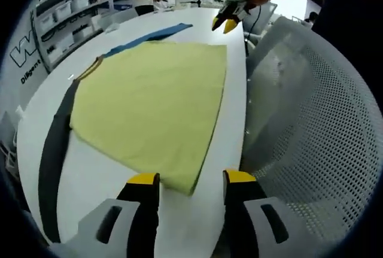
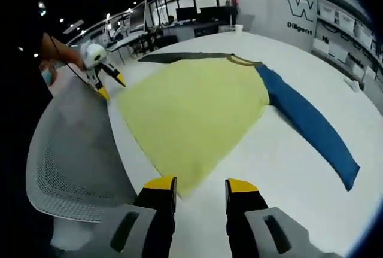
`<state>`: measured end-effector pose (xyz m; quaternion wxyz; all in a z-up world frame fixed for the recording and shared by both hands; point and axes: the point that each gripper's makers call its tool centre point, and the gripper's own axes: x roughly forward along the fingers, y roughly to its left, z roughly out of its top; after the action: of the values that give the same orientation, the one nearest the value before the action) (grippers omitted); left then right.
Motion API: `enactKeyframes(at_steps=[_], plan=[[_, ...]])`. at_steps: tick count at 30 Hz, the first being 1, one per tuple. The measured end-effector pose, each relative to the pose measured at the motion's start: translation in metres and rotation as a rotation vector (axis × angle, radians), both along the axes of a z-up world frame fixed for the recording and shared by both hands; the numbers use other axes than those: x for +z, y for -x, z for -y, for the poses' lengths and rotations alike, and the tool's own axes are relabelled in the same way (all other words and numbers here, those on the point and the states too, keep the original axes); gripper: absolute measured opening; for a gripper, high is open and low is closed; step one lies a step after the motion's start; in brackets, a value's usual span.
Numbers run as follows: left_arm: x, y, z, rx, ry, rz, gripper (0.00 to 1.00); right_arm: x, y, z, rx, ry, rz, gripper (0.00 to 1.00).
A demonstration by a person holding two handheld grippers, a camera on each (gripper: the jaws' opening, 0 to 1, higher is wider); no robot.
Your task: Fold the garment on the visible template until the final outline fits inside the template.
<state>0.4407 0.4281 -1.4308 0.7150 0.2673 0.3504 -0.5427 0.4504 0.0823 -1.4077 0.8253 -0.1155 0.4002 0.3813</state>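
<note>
Left gripper view: my left gripper [image 1: 190, 181] is open, empty, hem corner of the yellow shirt [image 1: 149, 105] between the fingers; right gripper [image 2: 200, 185] likewise. Risk: I pinch one layer and the hem drags skewed.

White table [image 1: 179, 222], grey mesh chair [image 1: 311, 126], storage shelves [image 1: 72, 12], office desks [image 2: 179, 27] behind.

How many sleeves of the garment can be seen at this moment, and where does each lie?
2. The blue sleeve stretches out flat on the white table from one side of the yellow body; the dark sleeve lies flat off the opposite side.
</note>
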Motion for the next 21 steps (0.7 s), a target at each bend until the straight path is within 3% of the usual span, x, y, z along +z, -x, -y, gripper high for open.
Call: enactKeyframes(at_steps=[14,21], plan=[[-0.010,0.005,0.000,-0.054,-0.066,0.007,0.23,-0.030,0.019,-0.026,0.158,0.080,-0.040,0.24],[-0.013,-0.002,-0.005,-0.037,-0.093,0.032,0.11,-0.040,0.020,-0.029,0.188,0.133,-0.031,0.14]])
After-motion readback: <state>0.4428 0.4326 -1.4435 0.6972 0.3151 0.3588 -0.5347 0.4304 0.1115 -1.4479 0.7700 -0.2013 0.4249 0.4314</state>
